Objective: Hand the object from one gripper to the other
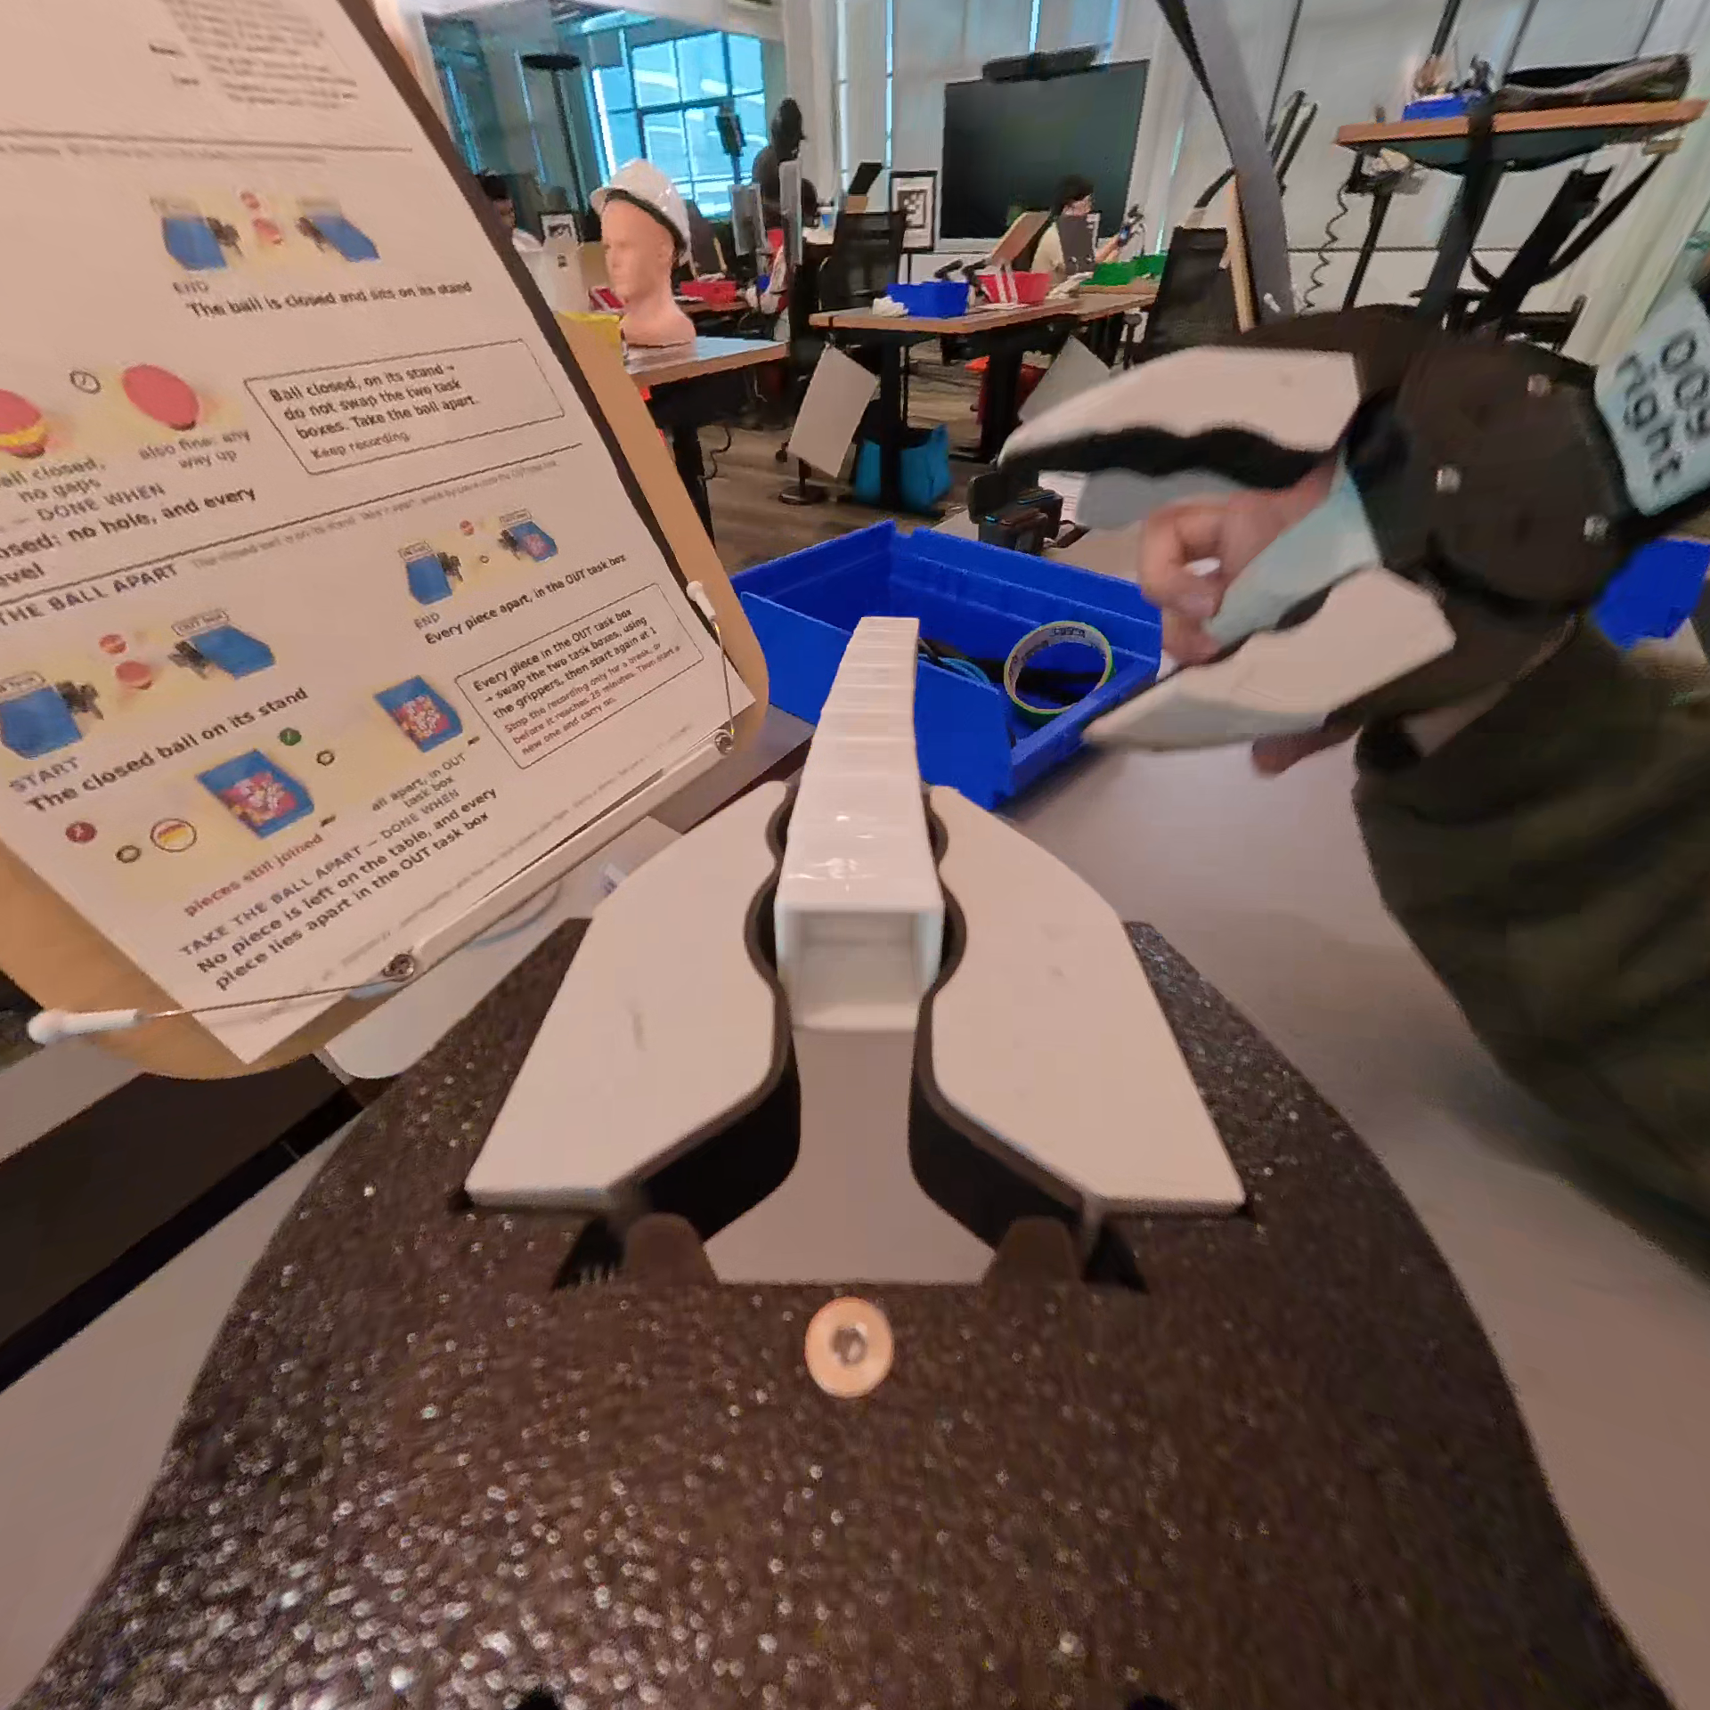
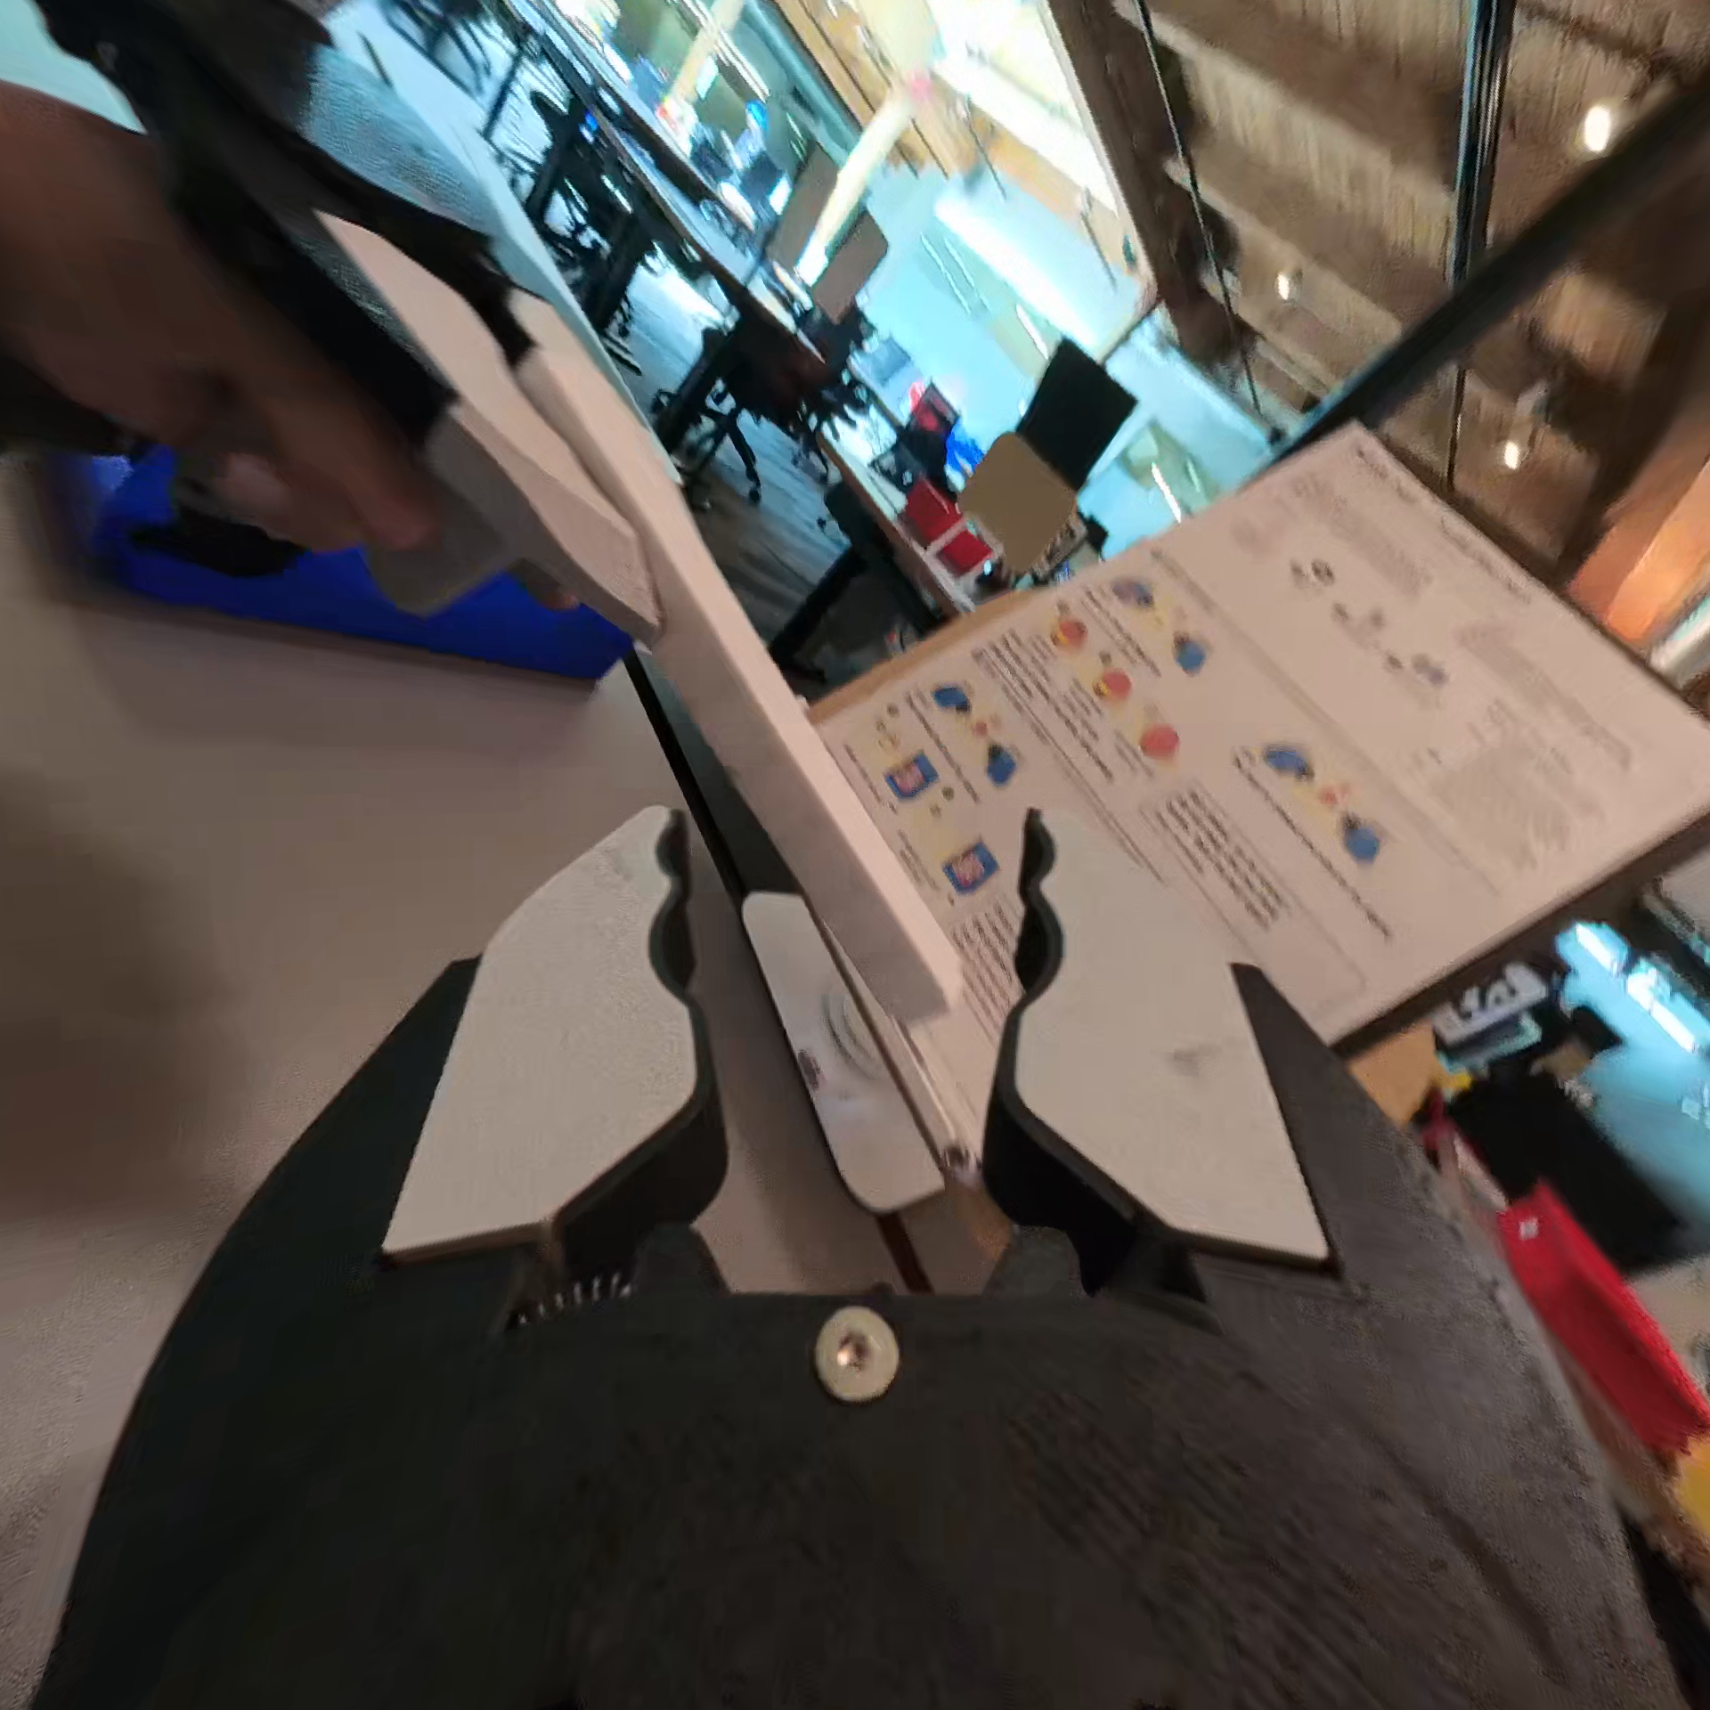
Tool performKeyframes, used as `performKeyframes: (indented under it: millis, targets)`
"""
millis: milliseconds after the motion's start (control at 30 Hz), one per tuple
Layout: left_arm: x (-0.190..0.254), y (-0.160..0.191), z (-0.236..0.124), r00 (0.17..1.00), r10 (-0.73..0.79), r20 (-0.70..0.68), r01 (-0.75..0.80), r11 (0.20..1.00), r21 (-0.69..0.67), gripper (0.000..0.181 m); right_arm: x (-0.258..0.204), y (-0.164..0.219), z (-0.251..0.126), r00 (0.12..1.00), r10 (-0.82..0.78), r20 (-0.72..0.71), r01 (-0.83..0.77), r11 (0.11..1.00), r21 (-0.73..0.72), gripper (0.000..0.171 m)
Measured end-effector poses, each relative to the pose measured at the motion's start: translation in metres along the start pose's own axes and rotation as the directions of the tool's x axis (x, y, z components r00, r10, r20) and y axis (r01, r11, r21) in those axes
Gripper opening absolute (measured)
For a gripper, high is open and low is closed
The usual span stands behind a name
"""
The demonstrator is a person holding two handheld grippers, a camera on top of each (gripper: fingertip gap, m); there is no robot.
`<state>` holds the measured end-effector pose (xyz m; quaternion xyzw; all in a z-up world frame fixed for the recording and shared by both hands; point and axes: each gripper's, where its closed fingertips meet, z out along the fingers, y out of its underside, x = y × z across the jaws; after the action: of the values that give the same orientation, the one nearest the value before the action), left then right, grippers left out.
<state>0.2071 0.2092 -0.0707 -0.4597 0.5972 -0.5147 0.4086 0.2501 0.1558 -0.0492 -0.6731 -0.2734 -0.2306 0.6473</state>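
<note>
A long white square bar [image 1: 861,740] is clamped between the fingers of my left gripper [image 1: 859,788] and points forward over the grey table. My right gripper [image 1: 1050,597], held by a hand, is open at the right of the bar's far end and apart from it. In the right wrist view my right gripper [image 2: 851,824] is open. The bar [image 2: 740,722] comes down from the upper left, and its free end lies between the right fingers without clear contact. The left gripper [image 2: 638,611] holds the bar's other end there.
A blue bin [image 1: 925,555] with a tape roll [image 1: 1059,671] stands behind the bar and also shows in the right wrist view [image 2: 324,592]. An instruction sheet on a clipboard stand [image 1: 324,463] rises at the left [image 2: 1295,740]. The grey table [image 1: 1203,879] stretches to the right.
</note>
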Motion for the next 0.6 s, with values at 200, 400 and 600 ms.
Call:
performKeyframes:
  millis: [200, 400, 600]
  targets:
    - [0.015, -0.001, 0.007, 0.994, -0.106, -0.002, 0.106, 0.993, -0.052, 0.024, -0.023, -0.002, 0.035, 0.971, -0.236, -0.047, 0.236, 0.972, 0.001, 0.038]
    - [0.017, -0.002, 0.008, 0.989, -0.149, -0.008, 0.148, 0.987, -0.059, 0.024, -0.026, 0.006, 0.038, 0.951, -0.307, -0.039, 0.305, 0.951, -0.041, 0.023]
    - [0.013, -0.025, 0.005, 0.996, -0.074, 0.05, 0.069, 0.993, 0.096, 0.056, -0.02, 0.007, 0.044, 0.991, -0.131, -0.041, 0.129, 0.991, -0.045, 0.022]
